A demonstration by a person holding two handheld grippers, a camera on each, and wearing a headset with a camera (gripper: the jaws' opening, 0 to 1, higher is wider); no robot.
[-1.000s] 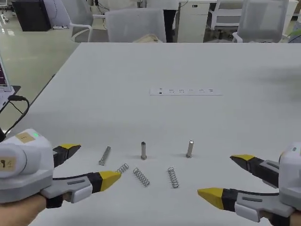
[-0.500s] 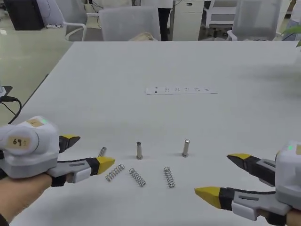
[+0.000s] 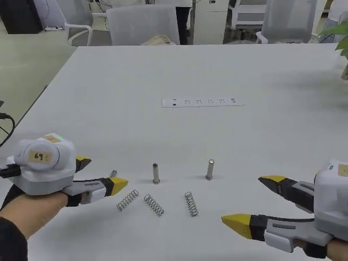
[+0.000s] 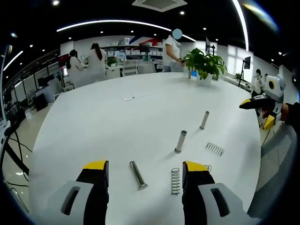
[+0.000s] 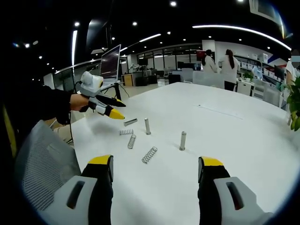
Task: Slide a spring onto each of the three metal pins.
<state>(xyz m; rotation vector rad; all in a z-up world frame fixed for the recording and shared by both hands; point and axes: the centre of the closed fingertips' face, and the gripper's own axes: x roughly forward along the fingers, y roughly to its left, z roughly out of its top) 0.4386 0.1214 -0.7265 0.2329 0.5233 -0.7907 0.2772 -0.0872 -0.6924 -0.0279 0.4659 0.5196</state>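
Two metal pins stand upright on the white table point(image 3: 244, 130), one pin point(image 3: 155, 173) left of the other pin point(image 3: 210, 169). A third pin point(image 4: 138, 174) lies flat between the fingers of my open left gripper point(image 4: 146, 165), which touches nothing. In the head view the left gripper point(image 3: 100, 172) half hides that lying pin point(image 3: 112, 174). Three springs lie loose in a row: left spring point(image 3: 127, 199), middle spring point(image 3: 154, 204), right spring point(image 3: 190, 203). My right gripper point(image 3: 249, 200) hovers open and empty right of them, well back from the nearest spring point(image 5: 149, 154).
A white power strip point(image 3: 202, 101) lies farther back on the table. Chairs point(image 3: 142, 24) stand along the far edge, and a potted plant point(image 4: 204, 65) sits at the table's right end. A laptop point(image 5: 110, 61) is off to the left. People stand in the background.
My left gripper has moved in from beside the left spring so that its fingers now straddle the lying pin. The right gripper has barely moved. The head camera has shifted.
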